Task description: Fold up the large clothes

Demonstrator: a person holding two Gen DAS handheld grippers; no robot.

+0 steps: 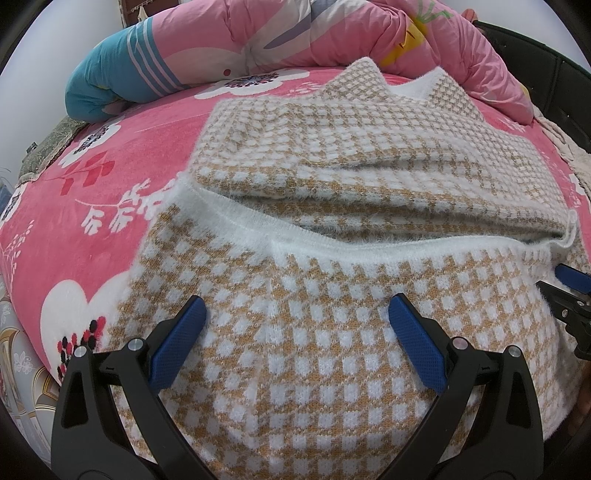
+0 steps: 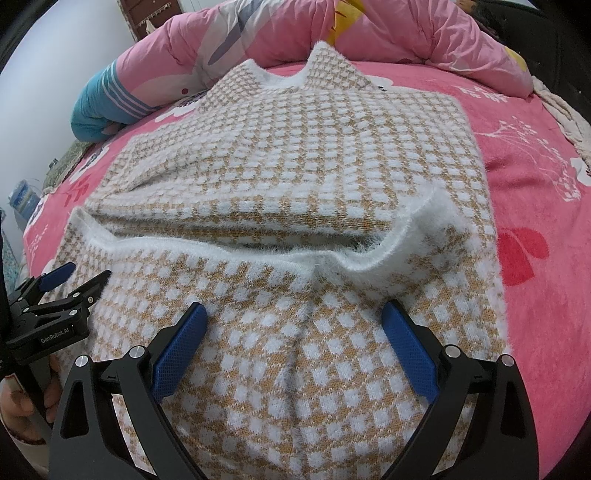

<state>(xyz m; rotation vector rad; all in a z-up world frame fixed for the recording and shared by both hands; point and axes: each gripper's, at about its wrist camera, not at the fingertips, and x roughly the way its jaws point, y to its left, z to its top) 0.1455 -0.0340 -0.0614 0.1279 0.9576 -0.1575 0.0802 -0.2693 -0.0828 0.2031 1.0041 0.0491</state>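
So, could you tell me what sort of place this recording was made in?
Most likely a bedroom: the checked sweater lies on a bed with a pink floral blanket, and a rolled-up pink quilt sits behind it.

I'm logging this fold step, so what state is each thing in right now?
Checkered sweater: lying on the bed, bottom part folded up, white hem across its middle.
Left gripper: open, over the folded part.
Right gripper: open, holding nothing.
Pink quilt: bunched up behind the sweater.
Pink floral bedsheet: spread flat.
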